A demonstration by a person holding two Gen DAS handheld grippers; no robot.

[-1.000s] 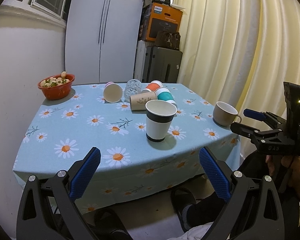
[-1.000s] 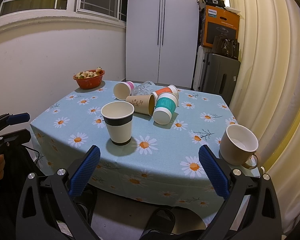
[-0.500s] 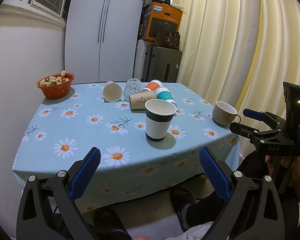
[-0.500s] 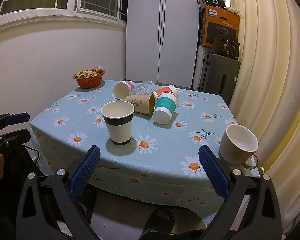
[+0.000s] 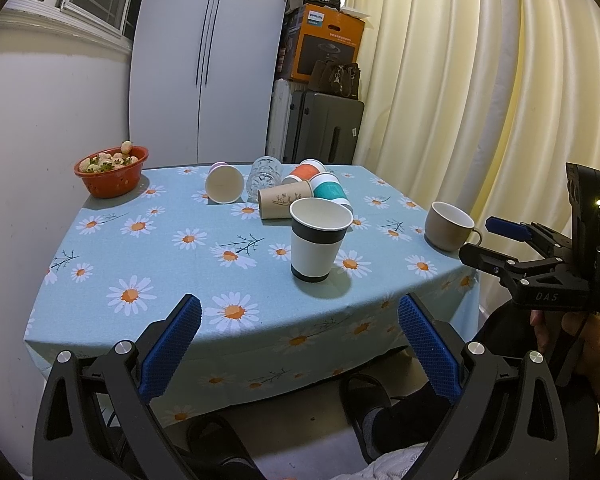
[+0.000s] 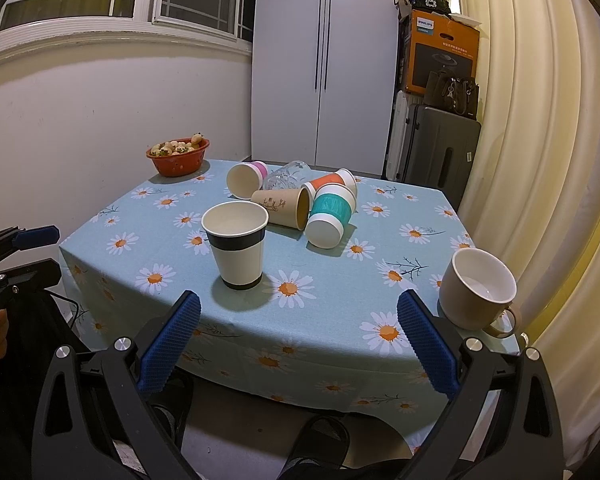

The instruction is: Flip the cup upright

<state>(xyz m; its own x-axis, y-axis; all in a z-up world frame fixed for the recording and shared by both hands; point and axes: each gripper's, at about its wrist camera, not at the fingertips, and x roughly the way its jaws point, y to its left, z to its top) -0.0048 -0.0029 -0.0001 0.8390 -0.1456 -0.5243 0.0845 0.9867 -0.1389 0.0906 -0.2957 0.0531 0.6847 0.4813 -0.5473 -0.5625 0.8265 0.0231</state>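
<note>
Both jaws gape, short of the upright paper cup [image 5: 320, 240].

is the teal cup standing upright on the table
No, the teal cup lies on its side against the brown paper cup, base toward the camera.

Five paper cups [image 6: 238, 246], one glass [image 6: 288, 174], one mug [image 6: 476, 290], one bowl [image 6: 178, 158].

The left gripper [image 5: 299, 348], black-framed with blue ribbed pads, is held level with its jaws spread wide and nothing between them. The right gripper [image 6: 299, 347] (same build) is likewise wide apart and empty. A bare hand [image 5: 580, 344] grips the right gripper's handle from below.
</note>
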